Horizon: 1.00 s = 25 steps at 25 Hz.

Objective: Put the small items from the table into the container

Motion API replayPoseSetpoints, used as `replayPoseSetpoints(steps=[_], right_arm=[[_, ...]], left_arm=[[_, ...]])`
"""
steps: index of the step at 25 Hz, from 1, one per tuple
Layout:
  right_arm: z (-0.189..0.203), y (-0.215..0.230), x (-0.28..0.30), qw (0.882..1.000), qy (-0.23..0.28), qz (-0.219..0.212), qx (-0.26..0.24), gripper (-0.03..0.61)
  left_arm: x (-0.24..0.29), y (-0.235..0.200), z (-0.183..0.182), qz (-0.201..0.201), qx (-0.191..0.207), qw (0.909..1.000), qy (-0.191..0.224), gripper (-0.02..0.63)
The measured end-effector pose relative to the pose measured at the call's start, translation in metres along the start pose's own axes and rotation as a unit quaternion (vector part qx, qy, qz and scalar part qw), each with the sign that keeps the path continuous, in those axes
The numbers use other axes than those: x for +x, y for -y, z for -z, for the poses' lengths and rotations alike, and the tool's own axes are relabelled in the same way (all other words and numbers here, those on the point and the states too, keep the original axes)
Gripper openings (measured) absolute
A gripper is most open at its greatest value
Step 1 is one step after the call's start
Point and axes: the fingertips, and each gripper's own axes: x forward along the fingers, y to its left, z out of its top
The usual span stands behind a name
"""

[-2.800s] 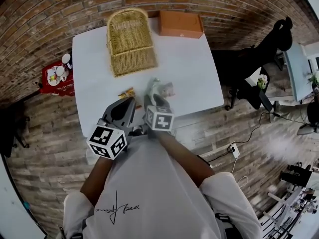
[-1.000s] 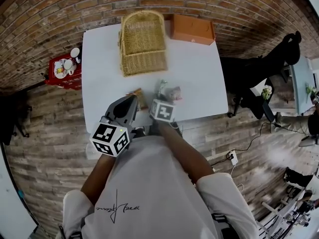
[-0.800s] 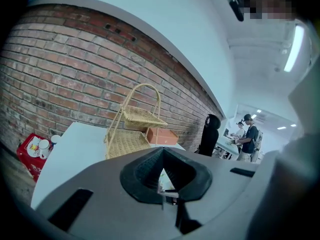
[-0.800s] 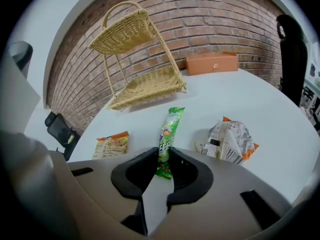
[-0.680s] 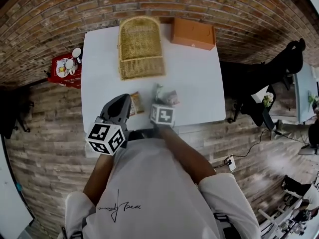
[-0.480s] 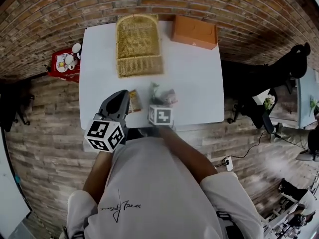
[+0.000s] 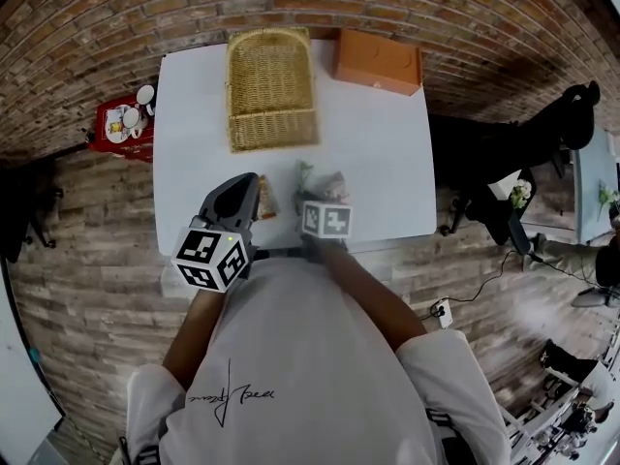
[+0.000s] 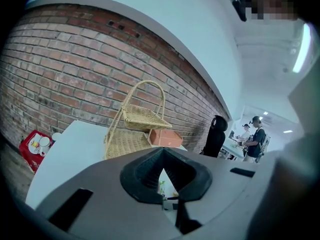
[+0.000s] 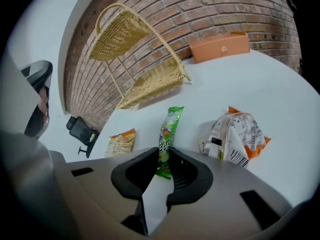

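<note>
A two-tier wicker basket (image 7: 271,85) stands at the table's far side. Three snacks lie near the front edge: a green stick packet (image 9: 170,129), a white and orange bag (image 9: 235,136) to its right, and a yellow-orange packet (image 9: 121,141) to its left. My right gripper (image 9: 162,159) points steeply down, and its jaw tips pinch the near end of the green packet, which still lies on the table. My left gripper (image 7: 242,184) hovers beside the yellow-orange packet (image 7: 265,200), shut and holding nothing. In the left gripper view the basket (image 8: 132,131) shows beyond the jaws.
An orange box (image 7: 378,61) lies at the table's far right corner, beside the basket. A red tray with cups (image 7: 121,129) stands off the table's left edge. A black office chair (image 7: 542,105) is to the right. White tabletop (image 7: 378,143) lies between the snacks and the basket.
The right gripper has tipped further down over the green packet, its marker cube shifting slightly right. The left gripper has edged towards the snacks.
</note>
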Motion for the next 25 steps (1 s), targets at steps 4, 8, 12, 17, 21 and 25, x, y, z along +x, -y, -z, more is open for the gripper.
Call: replayPoseSetpoints(steps=[4,8,12,17,21,25], right_arm=[[0.001,-0.001,-0.001,1.0,0.001,-0.006,-0.005,0.078],[-0.005,-0.007,-0.01,1.0,0.008,-0.015,-0.01,0.078],[-0.013,-0.023,-0.017,0.999,0.011,-0.025,-0.042,0.078],[-0.027,-0.03,-0.034,0.998,0.019,-0.033,-0.058,0.078],[-0.035,-0.037,-0.048,0.997,0.014,-0.047,-0.067,0.078],[-0.043,-0.047,-0.061,0.995,0.017,-0.058,-0.074,0.078]], left_arm=[[0.0,-0.006,-0.006,0.0,-0.004,1.0,0.008,0.008],[-0.002,-0.016,-0.012,-0.008,-0.016,0.9997,0.017,0.008],[-0.002,-0.017,-0.008,-0.001,-0.016,0.9998,0.009,0.008],[0.002,-0.013,-0.001,0.012,-0.016,0.9998,-0.004,0.008],[0.002,-0.013,0.003,0.015,-0.021,0.9996,-0.011,0.008],[0.003,-0.011,0.005,0.021,-0.024,0.9994,-0.014,0.008]])
